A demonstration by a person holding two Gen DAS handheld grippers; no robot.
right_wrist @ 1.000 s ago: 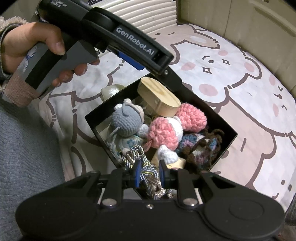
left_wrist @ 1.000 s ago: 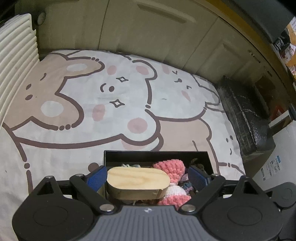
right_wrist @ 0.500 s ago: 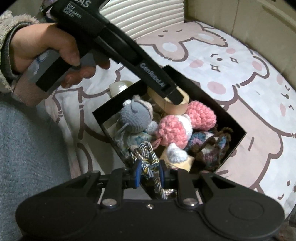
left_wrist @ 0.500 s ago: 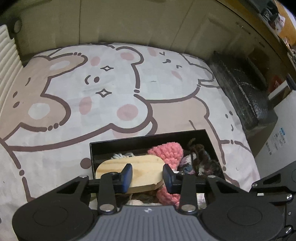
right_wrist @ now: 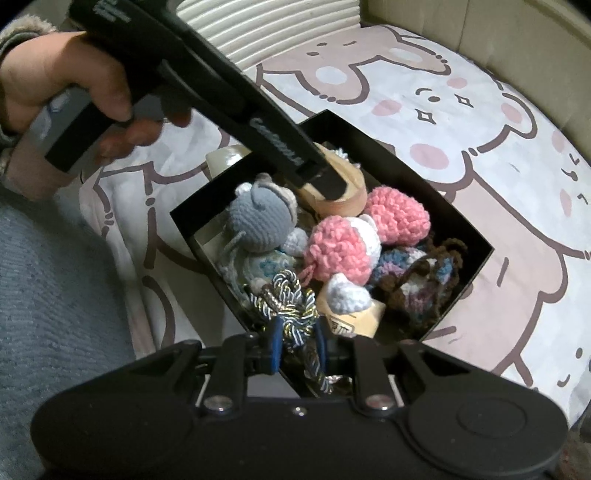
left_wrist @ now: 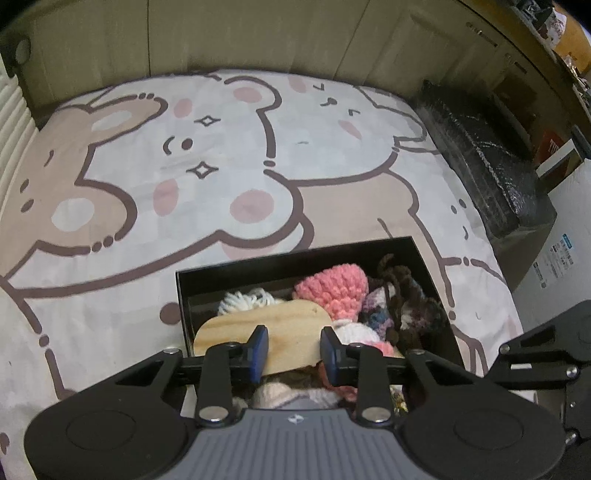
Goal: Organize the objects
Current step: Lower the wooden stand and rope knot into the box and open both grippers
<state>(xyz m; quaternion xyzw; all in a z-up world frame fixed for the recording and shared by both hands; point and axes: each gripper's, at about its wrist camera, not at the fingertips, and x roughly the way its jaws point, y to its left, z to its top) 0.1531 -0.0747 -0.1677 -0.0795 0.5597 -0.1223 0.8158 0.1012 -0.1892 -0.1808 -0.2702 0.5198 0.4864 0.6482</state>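
A black box (left_wrist: 295, 258) (right_wrist: 458, 221) on the bed holds crochet toys: a grey doll (right_wrist: 258, 218), pink pieces (right_wrist: 397, 216) (left_wrist: 332, 288) and a brown-blue pouch (right_wrist: 424, 280). My left gripper (left_wrist: 293, 349) is shut on an oval wooden box (left_wrist: 258, 325), which also shows in the right wrist view (right_wrist: 343, 192), at the box's left side. My right gripper (right_wrist: 297, 343) is shut on a blue, white and gold braided cord (right_wrist: 291, 302) at the box's near corner.
The bedsheet (left_wrist: 184, 166) has a cartoon bear print. A ribbed white headboard (right_wrist: 280, 22) stands behind. A dark bench (left_wrist: 487, 155) runs along the right of the bed. A pale jar (right_wrist: 225, 158) lies outside the box's left wall.
My left gripper went from wide open around the wooden box to shut on it. My right gripper stays shut on the cord, and both views have shifted slightly.
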